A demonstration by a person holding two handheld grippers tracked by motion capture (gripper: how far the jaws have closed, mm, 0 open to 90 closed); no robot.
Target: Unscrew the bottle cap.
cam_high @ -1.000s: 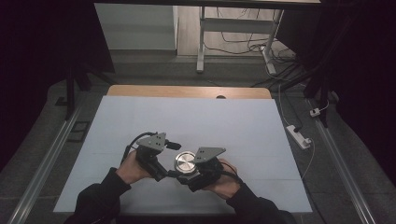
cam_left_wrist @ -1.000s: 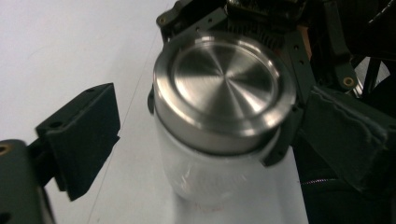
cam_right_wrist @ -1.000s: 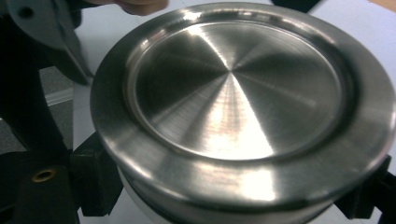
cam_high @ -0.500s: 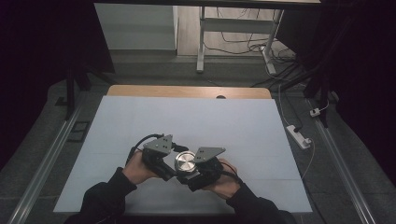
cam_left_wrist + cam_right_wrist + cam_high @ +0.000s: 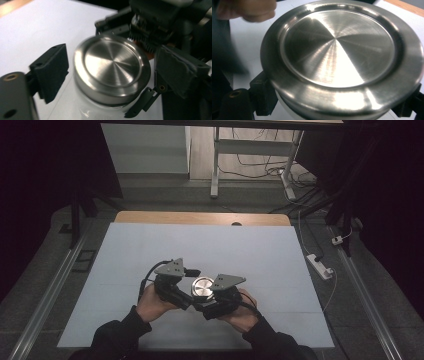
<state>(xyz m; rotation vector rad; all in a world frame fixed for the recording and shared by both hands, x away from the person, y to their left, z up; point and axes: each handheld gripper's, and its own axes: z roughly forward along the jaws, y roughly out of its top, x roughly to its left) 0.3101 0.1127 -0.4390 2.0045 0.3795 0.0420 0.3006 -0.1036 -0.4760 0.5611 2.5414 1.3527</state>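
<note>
the clear glass jar point(image 5: 100, 110) with a round brushed-steel lid point(image 5: 203, 286) stands upright, its axis vertical and the lid facing up, near the front middle of the white-covered bench point(image 5: 260, 255); the right gripper point(image 5: 207, 301) has its jaws clamped on the jar's body just under the lid; the left gripper point(image 5: 105, 80) brackets the lid with jaws that have just been opening, both pads apart from the rim.

Left gripper point(image 5: 186, 285) fingers just opening; right gripper point(image 5: 212, 301) fingers clamped.
</note>
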